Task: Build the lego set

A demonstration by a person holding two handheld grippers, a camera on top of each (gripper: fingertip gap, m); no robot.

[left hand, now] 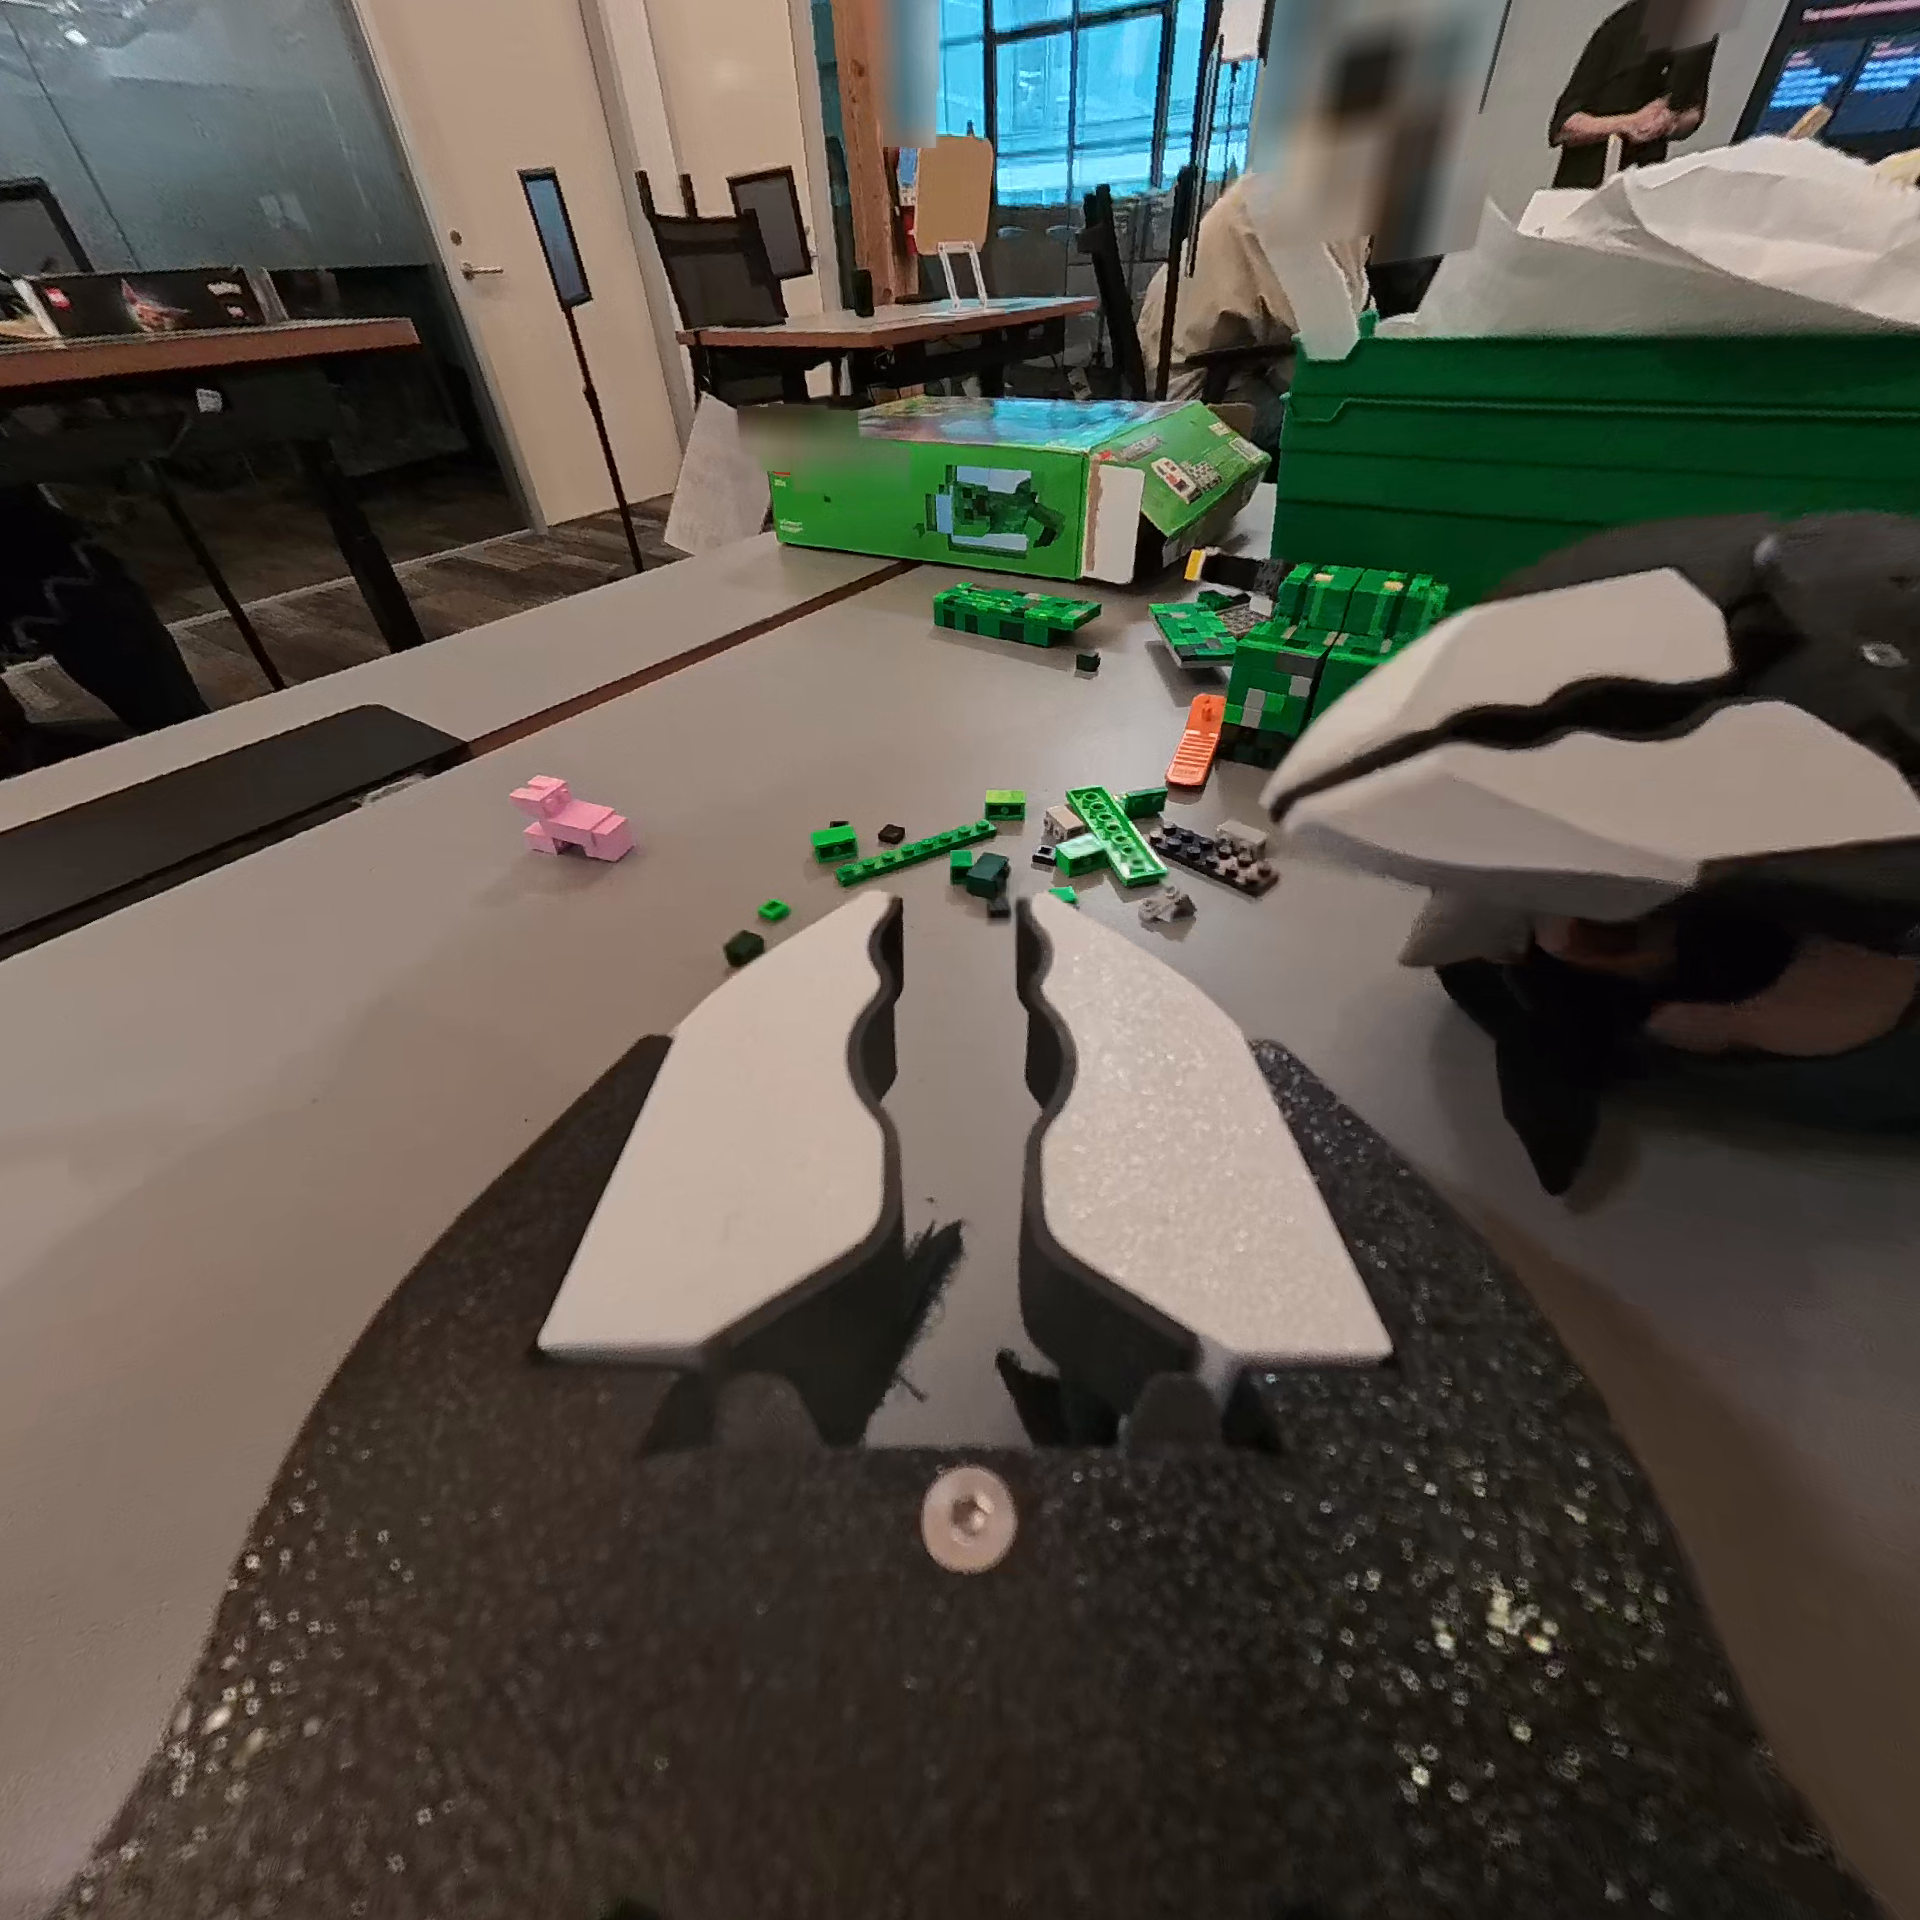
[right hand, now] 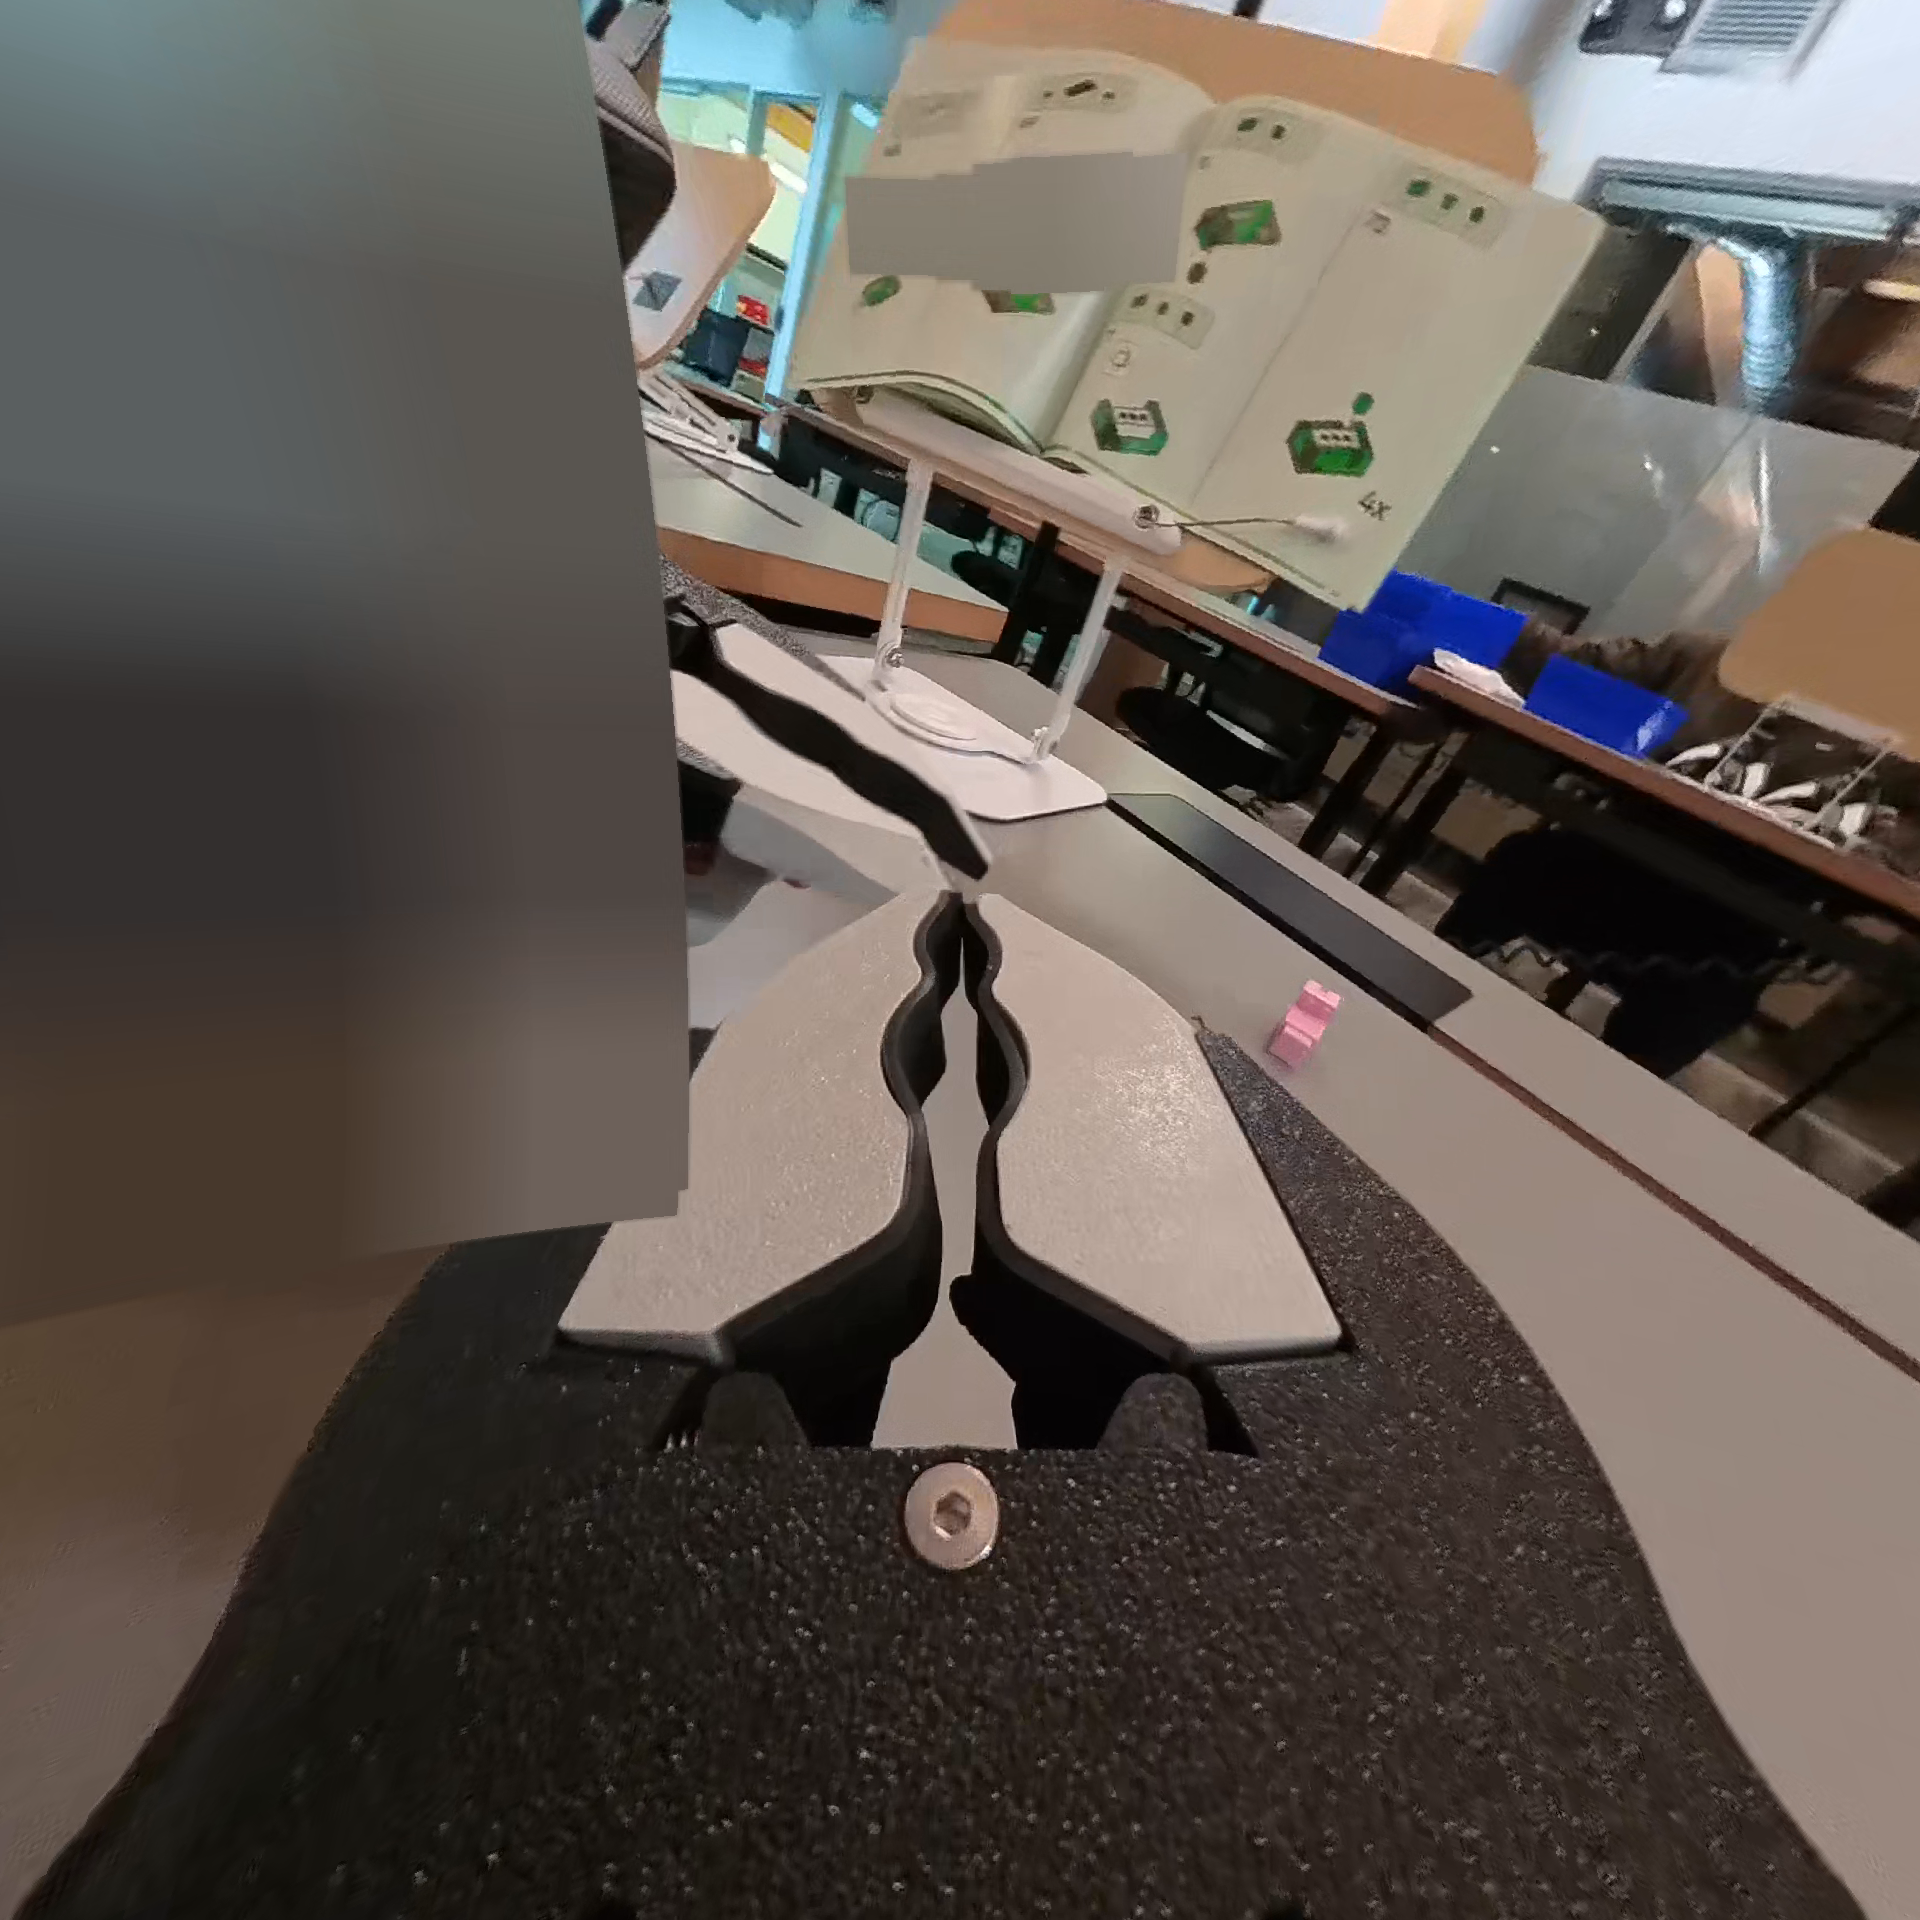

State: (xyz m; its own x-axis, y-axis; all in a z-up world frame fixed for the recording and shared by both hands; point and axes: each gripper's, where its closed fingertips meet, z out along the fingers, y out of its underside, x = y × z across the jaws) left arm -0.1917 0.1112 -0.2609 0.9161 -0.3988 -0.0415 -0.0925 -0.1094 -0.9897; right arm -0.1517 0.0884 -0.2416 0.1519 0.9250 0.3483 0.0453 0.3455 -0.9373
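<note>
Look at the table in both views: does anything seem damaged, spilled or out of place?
The green set box lies on its side at the far edge of the table, its end flap torn open. Loose green bricks are scattered mid-table, normal for a build. A pink pig figure stands apart from them. Nothing else stands out.

2 low wrist views, sharing pink pig [left hand: 571, 821] [right hand: 1304, 1023]

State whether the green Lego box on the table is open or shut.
Open: the green Lego box has its end flap hanging outward, showing the dark inside.
</note>
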